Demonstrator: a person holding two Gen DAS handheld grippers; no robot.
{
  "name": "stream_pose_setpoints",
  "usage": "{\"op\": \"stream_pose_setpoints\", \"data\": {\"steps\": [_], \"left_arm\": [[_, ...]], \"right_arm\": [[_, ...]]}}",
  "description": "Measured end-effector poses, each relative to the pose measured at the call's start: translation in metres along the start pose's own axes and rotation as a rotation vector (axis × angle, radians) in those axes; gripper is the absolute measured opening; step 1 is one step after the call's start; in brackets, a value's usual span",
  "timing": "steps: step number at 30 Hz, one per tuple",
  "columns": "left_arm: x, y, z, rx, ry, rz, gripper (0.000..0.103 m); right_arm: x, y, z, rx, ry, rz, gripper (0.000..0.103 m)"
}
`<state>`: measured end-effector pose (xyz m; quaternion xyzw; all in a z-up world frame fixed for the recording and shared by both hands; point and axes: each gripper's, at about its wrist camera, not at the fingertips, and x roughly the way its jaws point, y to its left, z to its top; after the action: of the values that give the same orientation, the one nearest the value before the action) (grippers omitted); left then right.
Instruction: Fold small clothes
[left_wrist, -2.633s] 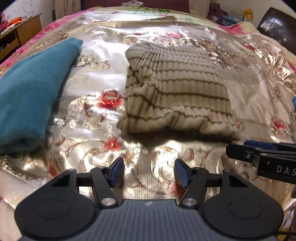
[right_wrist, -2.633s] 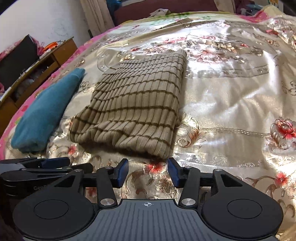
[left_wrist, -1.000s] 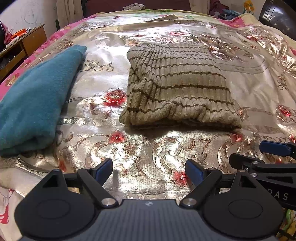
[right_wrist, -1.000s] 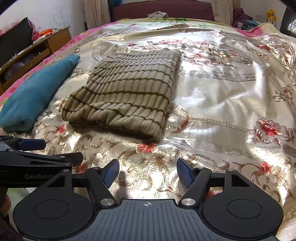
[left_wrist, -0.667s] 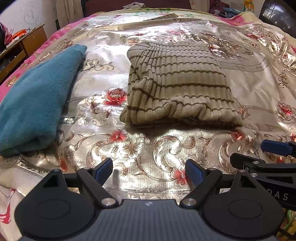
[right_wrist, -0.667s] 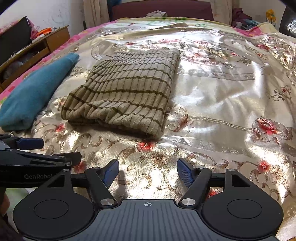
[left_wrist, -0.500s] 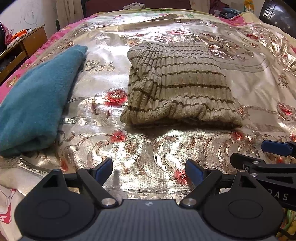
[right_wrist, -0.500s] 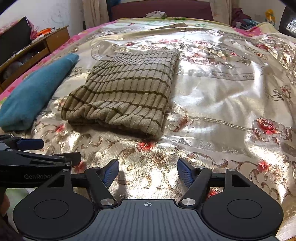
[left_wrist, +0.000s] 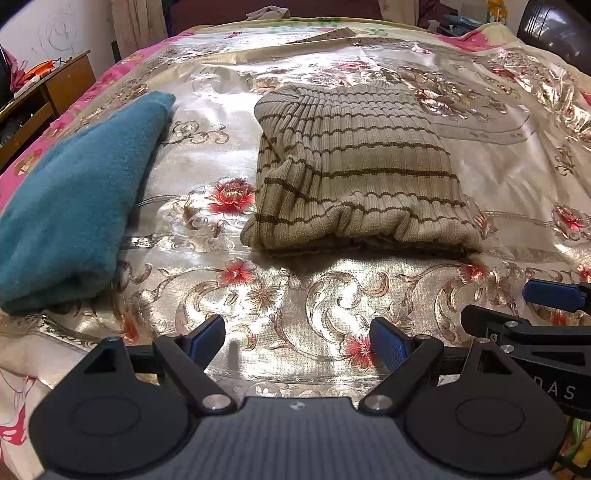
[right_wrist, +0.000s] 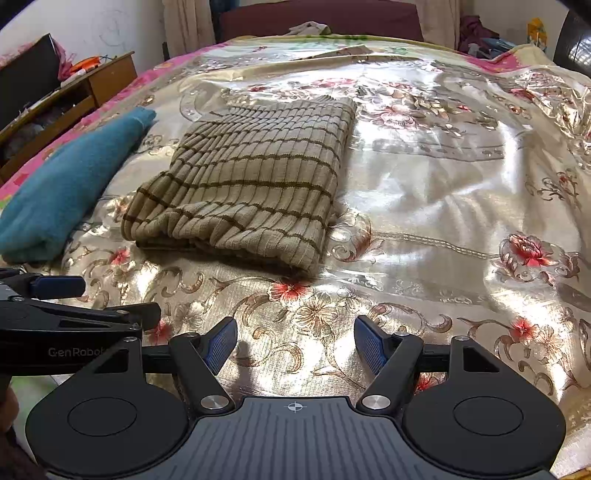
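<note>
Fig.: Folded beige ribbed knit sweater w/ brown stripes (left_wrist: 354, 173) lying on shiny gold floral bedspread (left_wrist: 314, 295).
My left gripper (left_wrist: 297, 338) & right gripper (right_wrist: 295, 341) hover near its front edge, jaws spread, empty; folded teal fleece cloth (left_wrist: 74, 192) lies left of it, apart.

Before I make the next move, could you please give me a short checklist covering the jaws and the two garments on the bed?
1. Left gripper jaws open and empty: ok.
2. Right gripper jaws open and empty: ok.
3. Both grippers short of the striped sweater, not touching it: ok.
4. Striped sweater folded into a compact bundle: ok, though its near edge looks bunched.
5. Teal garment folded and lying apart from the sweater, bedspread showing between them: ok.
6. Further unfolded clothes waiting: cannot tell; something pale lies at the far end of the bed, too small to identify.
</note>
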<state>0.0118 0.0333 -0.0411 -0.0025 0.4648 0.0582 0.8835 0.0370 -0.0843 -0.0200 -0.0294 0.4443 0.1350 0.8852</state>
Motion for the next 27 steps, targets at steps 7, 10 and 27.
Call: {"op": "stream_pose_setpoints", "data": {"steps": [7,10,27], "left_arm": [[-0.0023,0.0003,0.0001,-0.006,0.000,-0.004,0.090],[-0.0025,0.0001,0.0000,-0.006,0.000,-0.003,0.090],[-0.0024,0.0000,-0.0013,-0.004,0.003,0.001,0.090]], "right_arm": [[-0.0009,-0.0001,0.0000,0.001,-0.002,-0.001,0.071],[-0.0008,-0.0003,0.0000,0.000,-0.002,-0.001,0.071],[-0.0023,-0.0001,-0.0014,0.008,0.001,-0.003,0.071]]}}
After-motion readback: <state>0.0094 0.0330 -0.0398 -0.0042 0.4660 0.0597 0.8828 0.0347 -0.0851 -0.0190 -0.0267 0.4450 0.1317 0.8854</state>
